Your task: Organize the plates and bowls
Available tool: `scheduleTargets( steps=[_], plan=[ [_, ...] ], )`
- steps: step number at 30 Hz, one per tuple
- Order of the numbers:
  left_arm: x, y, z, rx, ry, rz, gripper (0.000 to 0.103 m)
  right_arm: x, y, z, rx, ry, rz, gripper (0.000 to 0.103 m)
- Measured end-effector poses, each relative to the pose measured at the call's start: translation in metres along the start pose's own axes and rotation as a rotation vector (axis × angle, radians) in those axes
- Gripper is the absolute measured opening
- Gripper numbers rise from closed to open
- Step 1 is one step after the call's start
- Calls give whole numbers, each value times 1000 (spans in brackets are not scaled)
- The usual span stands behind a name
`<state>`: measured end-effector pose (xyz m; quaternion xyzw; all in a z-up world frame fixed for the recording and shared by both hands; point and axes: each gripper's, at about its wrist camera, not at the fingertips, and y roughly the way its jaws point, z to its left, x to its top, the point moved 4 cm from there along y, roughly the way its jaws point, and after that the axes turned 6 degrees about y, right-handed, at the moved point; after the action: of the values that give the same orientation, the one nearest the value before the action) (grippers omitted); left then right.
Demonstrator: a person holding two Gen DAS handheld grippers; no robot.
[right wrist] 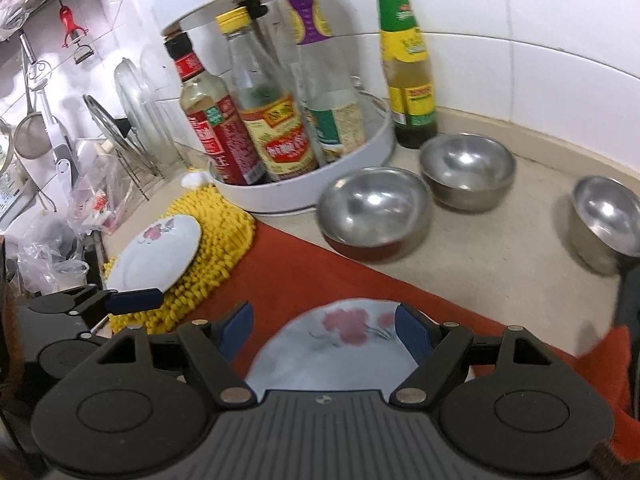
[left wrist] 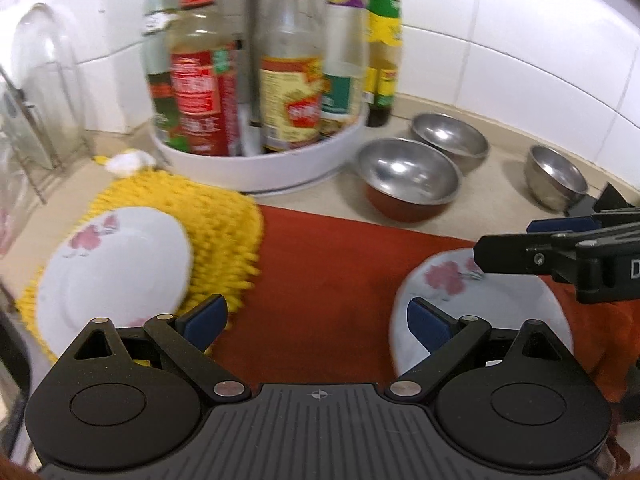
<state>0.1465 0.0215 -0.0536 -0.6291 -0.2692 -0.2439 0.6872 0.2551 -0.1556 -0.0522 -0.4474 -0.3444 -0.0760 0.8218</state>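
Note:
A white flowered plate (left wrist: 116,268) (right wrist: 156,256) lies on a yellow shaggy mat (left wrist: 224,232) at the left. A second flowered plate (right wrist: 336,348) (left wrist: 472,312) lies on the red cloth (left wrist: 328,272). My right gripper (right wrist: 326,330) hovers over this plate, open, its blue pads (right wrist: 412,332) apart above the rim. My left gripper (left wrist: 318,322) is open over bare red cloth between the two plates, holding nothing. Three steel bowls stand upright on the counter behind: one with a red outside (left wrist: 412,176) (right wrist: 376,208), one behind it (left wrist: 448,136) (right wrist: 468,168), one at the far right (left wrist: 556,176) (right wrist: 608,216).
A white turntable tray (left wrist: 260,164) (right wrist: 360,184) crowded with bottles stands at the back by the tiled wall. A green-capped sauce bottle (right wrist: 408,80) stands beside it. A wire rack with glass lids (right wrist: 132,120), plastic bags (right wrist: 96,200) and hanging utensils fill the left side.

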Motion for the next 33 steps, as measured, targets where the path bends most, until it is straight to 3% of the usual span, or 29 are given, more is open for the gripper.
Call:
scheduleTargets(
  steps=[18,33],
  plan=[
    [6,-6,105,106,-81,-21,99,35,58,105,103,-110,12,74],
    [11,14,162,111,-87,-5,99,54,105,153,123,-121,30,74]
  ],
)
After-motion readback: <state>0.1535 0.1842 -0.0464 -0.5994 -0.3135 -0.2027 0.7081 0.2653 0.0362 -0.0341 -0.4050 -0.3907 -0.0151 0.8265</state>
